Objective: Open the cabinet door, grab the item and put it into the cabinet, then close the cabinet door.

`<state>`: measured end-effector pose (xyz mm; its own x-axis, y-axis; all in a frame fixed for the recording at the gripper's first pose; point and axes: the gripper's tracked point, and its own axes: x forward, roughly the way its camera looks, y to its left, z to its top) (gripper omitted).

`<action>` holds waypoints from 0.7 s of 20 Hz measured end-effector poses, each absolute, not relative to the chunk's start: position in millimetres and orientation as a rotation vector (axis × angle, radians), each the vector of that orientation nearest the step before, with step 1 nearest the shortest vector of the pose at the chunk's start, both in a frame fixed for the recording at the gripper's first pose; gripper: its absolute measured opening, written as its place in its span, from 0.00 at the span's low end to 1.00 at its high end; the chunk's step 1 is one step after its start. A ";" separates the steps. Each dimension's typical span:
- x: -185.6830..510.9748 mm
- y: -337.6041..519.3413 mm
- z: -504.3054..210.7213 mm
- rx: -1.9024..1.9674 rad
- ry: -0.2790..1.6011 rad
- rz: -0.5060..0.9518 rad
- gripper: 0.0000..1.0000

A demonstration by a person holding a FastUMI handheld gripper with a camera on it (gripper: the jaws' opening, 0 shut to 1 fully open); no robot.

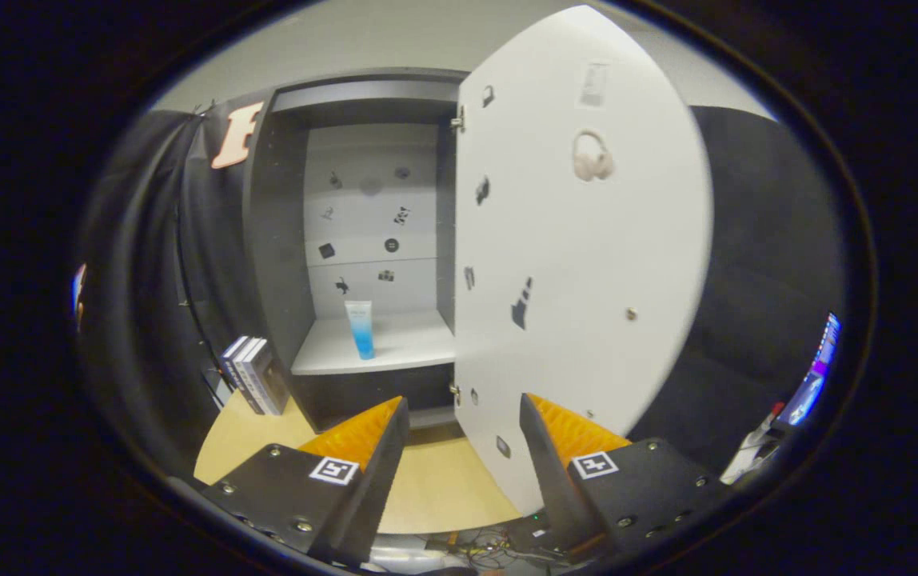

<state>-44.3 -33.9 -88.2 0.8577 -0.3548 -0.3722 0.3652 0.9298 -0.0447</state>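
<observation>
Gripper view: fingers (463, 416) spread, empty; tube (361, 329) upright on shelf (407, 340). Next, likely push open door (579, 264) closed, pressing near free edge.

The scene is viewed from the gripper (463, 416), forward along its parted fingers, slightly above the table (435, 488), facing the open cabinet (283, 240) at close range.

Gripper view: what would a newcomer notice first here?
The white cabinet door swung wide open, just beyond the gripper, whose jaws stand apart and empty. Next, the blue-and-white tube standing upright on the cabinet shelf, and books left of the cabinet.
</observation>
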 end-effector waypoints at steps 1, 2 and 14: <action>-60.0 -47.1 -90.2 0.033 0.401 -0.425 0.82; -73.3 -58.9 -91.7 0.042 0.413 -0.463 0.82; -123.7 -187.2 -79.8 0.045 0.403 -0.779 0.82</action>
<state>-123.7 -187.2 -79.8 0.6392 -0.6745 -0.3694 0.6913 0.7144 -0.1080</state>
